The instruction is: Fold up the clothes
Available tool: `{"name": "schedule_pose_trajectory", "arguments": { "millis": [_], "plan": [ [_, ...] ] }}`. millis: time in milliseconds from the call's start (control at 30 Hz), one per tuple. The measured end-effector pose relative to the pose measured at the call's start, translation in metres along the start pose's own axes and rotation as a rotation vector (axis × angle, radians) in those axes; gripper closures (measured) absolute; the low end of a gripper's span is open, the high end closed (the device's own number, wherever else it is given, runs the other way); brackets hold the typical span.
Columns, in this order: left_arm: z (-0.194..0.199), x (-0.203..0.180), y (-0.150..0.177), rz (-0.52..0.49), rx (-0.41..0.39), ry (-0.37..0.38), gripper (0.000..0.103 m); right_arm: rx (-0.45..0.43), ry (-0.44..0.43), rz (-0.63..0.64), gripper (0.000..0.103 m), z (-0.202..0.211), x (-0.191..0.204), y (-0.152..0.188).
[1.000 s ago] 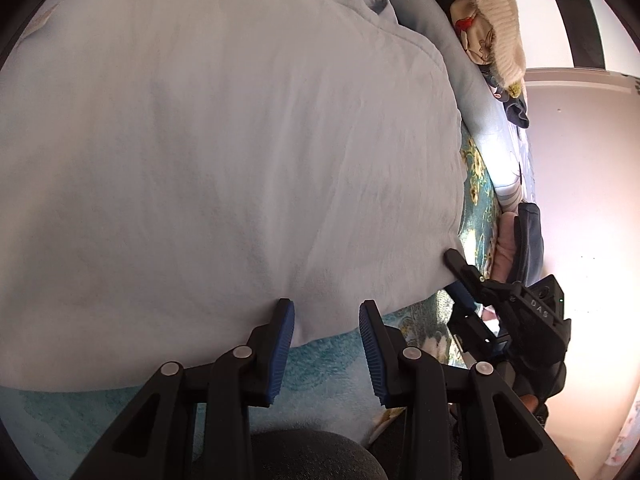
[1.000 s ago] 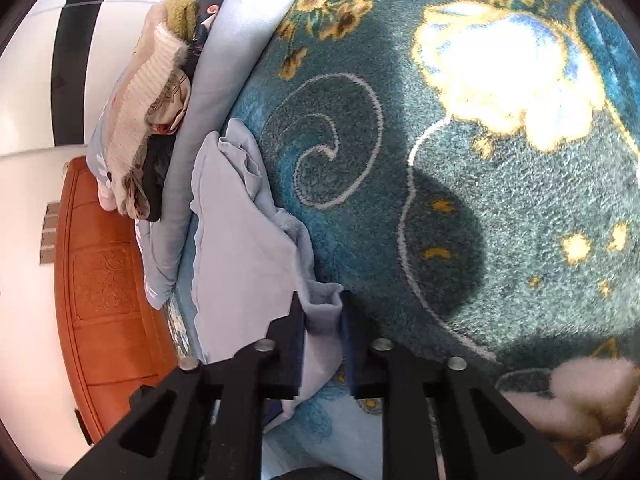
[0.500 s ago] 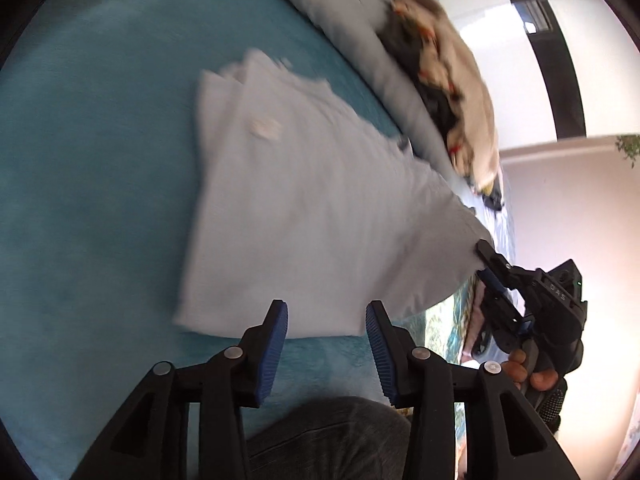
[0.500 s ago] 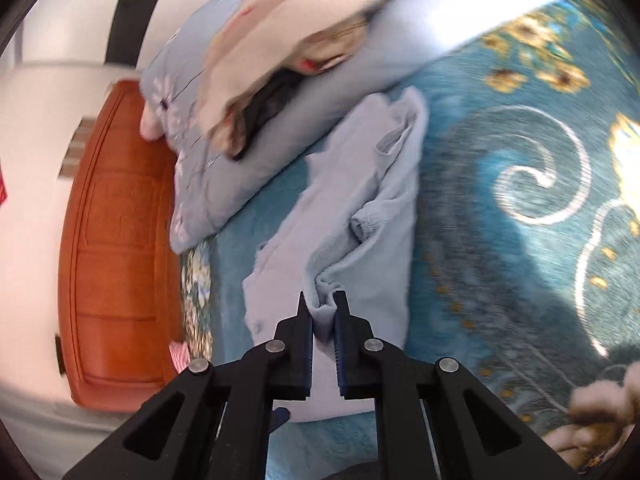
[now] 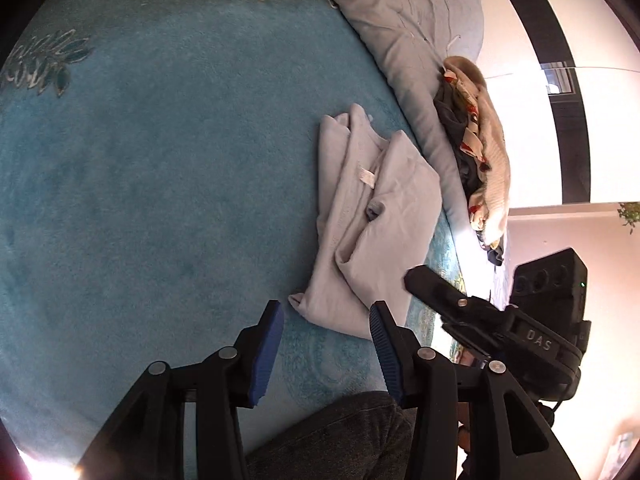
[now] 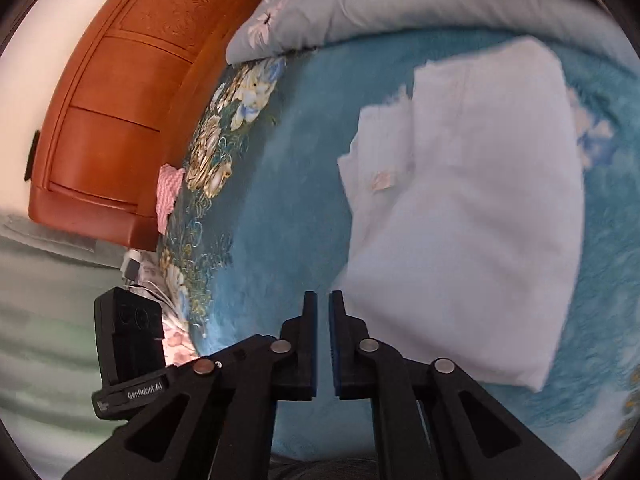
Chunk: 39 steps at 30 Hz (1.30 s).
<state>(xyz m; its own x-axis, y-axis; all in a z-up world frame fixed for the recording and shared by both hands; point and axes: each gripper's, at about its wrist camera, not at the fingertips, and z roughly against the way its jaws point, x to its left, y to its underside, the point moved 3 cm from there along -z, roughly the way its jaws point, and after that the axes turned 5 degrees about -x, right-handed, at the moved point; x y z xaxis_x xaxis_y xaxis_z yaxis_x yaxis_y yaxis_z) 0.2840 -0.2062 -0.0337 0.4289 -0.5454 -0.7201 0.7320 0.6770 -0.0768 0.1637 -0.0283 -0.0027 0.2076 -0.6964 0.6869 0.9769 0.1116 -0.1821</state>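
With the shirt (image 5: 372,216) lying folded on the bed (image 5: 160,160) near the pillow (image 5: 400,40), this fold looks finished: left hand-held gripper (image 5: 326,336) spread, empty; right hand-held gripper (image 6: 323,320) pressed together, empty. Next needs another garment from the pile (image 5: 476,152).

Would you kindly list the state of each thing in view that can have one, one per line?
Pale blue garment: folded, lying flat on the teal blanket, held by neither claw.
Left claw: open, nothing between its pads.
Right claw: shut, empty, just finished closing.
Pile of clothes: unfolded, heaped on the grey pillow.
Wooden headboard: upright beside the bed.
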Motion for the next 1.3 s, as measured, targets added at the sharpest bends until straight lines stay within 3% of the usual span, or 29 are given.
{"name": "schedule_pose_trajectory", "arguments": {
  "millis": [133,233,367,567,733,800,867,967,1033,1167,1233,1300],
  "plan": [
    [-0.014,-0.016,0.000,-0.036,0.031,0.018,0.053,0.044,0.030,0.033,0.098,-0.006,0.001,0.002],
    [-0.035,-0.029,0.002,-0.064,0.076,0.046,0.045,-0.026,0.049,0.000,0.098,0.014,-0.011,-0.006],
    [-0.067,-0.031,0.003,-0.045,0.115,0.022,0.045,-0.126,0.060,-0.098,0.098,0.050,-0.037,-0.020],
    [-0.083,-0.024,-0.003,0.055,0.091,0.027,0.045,-0.207,0.101,-0.180,0.098,0.101,-0.073,-0.001],
    [-0.079,-0.040,-0.012,0.027,0.052,0.017,0.047,-0.229,0.116,-0.260,0.098,0.122,-0.101,0.021],
    [-0.082,-0.046,-0.016,0.011,0.048,0.002,0.054,-0.235,0.114,-0.290,0.098,0.125,-0.108,0.025],
    [-0.085,-0.050,-0.020,-0.009,0.043,-0.028,0.084,-0.246,0.104,-0.308,0.097,0.127,-0.110,0.028],
    [-0.088,-0.056,-0.025,-0.042,0.034,-0.082,0.098,-0.257,0.087,-0.302,0.097,0.131,-0.107,0.029],
    [-0.086,-0.063,-0.028,-0.070,0.018,-0.104,0.099,-0.258,0.082,-0.289,0.097,0.133,-0.102,0.028],
    [-0.036,-0.092,-0.023,-0.169,-0.098,0.004,0.100,-0.263,0.079,-0.265,0.097,0.136,-0.096,0.026],
    [-0.025,-0.083,-0.014,-0.189,-0.114,-0.024,0.100,-0.262,0.079,-0.262,0.097,0.138,-0.096,0.027],
    [-0.035,-0.057,-0.006,-0.162,-0.077,-0.105,0.100,-0.258,0.076,-0.264,0.097,0.137,-0.097,0.028]
  ]
}}
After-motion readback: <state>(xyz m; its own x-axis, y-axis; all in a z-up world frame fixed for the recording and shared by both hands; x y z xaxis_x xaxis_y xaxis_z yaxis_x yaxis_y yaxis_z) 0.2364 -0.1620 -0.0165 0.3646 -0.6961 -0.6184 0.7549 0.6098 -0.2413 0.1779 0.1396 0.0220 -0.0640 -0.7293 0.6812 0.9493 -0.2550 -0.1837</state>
